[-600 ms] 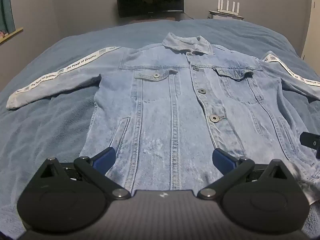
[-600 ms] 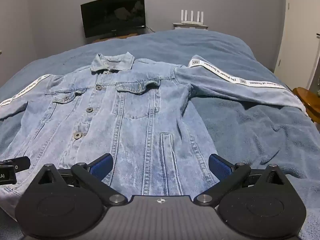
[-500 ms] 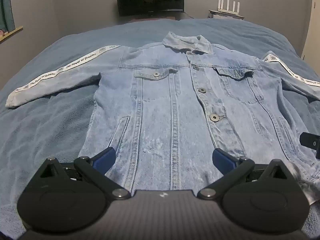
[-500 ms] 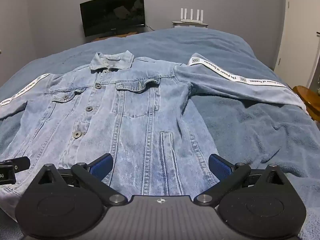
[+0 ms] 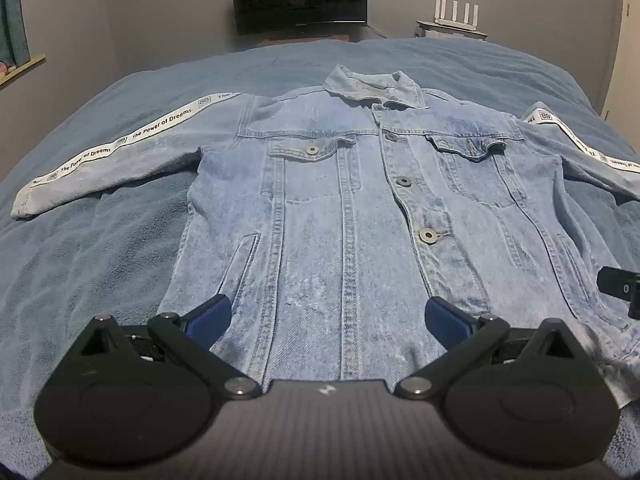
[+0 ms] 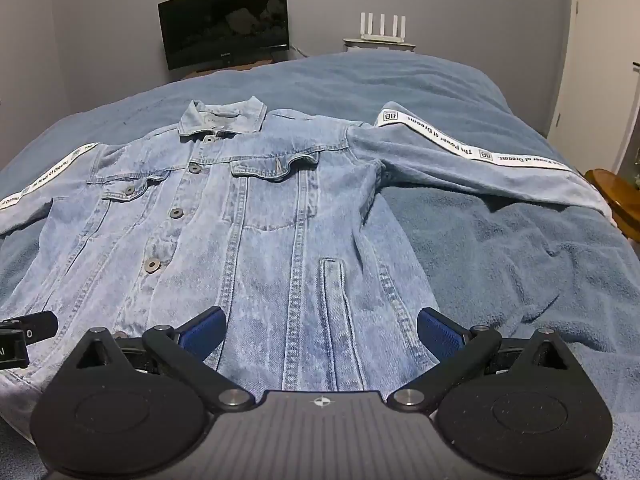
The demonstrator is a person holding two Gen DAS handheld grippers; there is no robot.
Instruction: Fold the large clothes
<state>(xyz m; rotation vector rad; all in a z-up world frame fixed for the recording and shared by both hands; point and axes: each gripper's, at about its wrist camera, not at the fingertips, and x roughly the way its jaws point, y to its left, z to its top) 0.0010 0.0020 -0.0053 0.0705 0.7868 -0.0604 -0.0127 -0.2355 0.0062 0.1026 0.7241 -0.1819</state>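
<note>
Jacket (image 5: pixel 352 216): lay flat, front up and buttoned, on the bed (image 5: pixel 100 264); collar away from both tools, hem nearest them.
Long axis: collar to hem, running straight out from the tools.
Left tool (image 5: pixel 326 316): fingers spread apart, empty, over the hem on the jacket's left half.
Right tool (image 6: pixel 320 326): fingers spread apart, empty, over the hem on the jacket's right half.
Sleeves: left sleeve (image 5: pixel 108 160) stretched out to the jacket's left, right sleeve (image 6: pixel 480 160) to its right; each nearer its own tool.
Beyond the collar: television (image 6: pixel 224 24), router (image 6: pixel 382 28).
In the way: nothing lay on the jacket.
</note>
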